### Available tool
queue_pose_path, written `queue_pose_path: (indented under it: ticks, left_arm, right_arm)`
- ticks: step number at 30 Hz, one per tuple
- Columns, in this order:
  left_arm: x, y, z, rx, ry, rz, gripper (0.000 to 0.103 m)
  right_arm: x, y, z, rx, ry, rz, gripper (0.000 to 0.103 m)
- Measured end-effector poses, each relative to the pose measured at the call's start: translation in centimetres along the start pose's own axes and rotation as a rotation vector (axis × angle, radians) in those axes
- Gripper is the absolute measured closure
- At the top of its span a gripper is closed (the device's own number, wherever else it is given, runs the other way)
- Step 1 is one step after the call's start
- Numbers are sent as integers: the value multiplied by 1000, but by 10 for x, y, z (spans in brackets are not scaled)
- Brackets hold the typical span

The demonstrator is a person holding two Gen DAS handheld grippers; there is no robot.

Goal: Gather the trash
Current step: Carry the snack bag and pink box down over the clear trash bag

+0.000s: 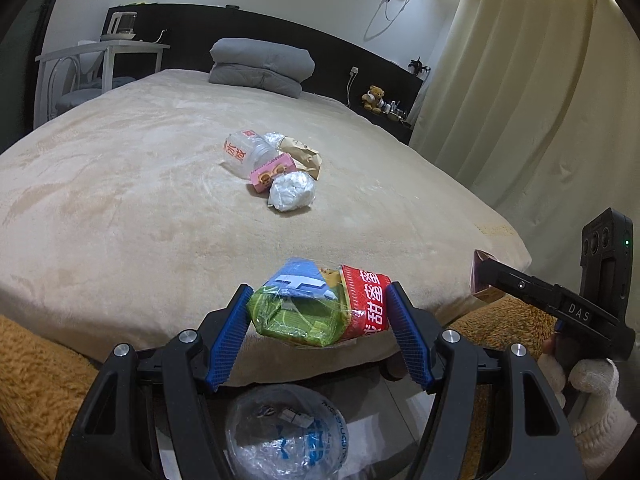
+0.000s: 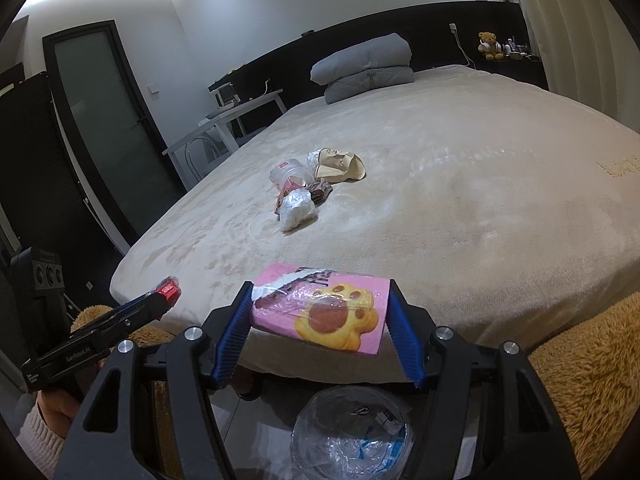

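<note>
My left gripper [image 1: 318,312] is shut on a bundle of crumpled snack wrappers [image 1: 316,304], green, blue and red, held above the bed's near edge. My right gripper [image 2: 318,316] is shut on a pink snack packet with a paw-shaped cookie [image 2: 324,312]; it also shows at the right of the left wrist view [image 1: 484,276]. A pile of trash lies mid-bed: a clear plastic bottle [image 1: 248,152], a pink box [image 1: 272,172], a crumpled white bag [image 1: 292,192] and a brown paper bag [image 1: 302,152]. A bin lined with clear plastic [image 1: 284,436] stands on the floor below both grippers [image 2: 352,436].
The beige bed [image 1: 120,200] fills both views, with a folded grey quilt [image 1: 260,64] at its head. An orange fluffy rug [image 2: 580,360] lies at the foot. A white side table [image 1: 100,56] stands at the left, curtains [image 1: 520,80] at the right.
</note>
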State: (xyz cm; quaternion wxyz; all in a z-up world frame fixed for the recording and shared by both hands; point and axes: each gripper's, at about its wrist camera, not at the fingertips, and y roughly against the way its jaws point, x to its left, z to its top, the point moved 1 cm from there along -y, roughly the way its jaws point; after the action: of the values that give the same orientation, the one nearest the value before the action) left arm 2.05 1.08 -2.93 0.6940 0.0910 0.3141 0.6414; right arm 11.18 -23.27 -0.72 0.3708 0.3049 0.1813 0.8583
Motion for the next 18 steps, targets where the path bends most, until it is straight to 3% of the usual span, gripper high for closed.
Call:
queue_pose_path:
  ticks: [9,18]
  left_arm:
    - [6,-14,-24,97,99,-51,37]
    - [11,-40,-47,237,204,-120,37]
  right_arm:
    - [-1,-5,-15,43,-31,4,39]
    - [-16,-30,-34,192,-130,6,39]
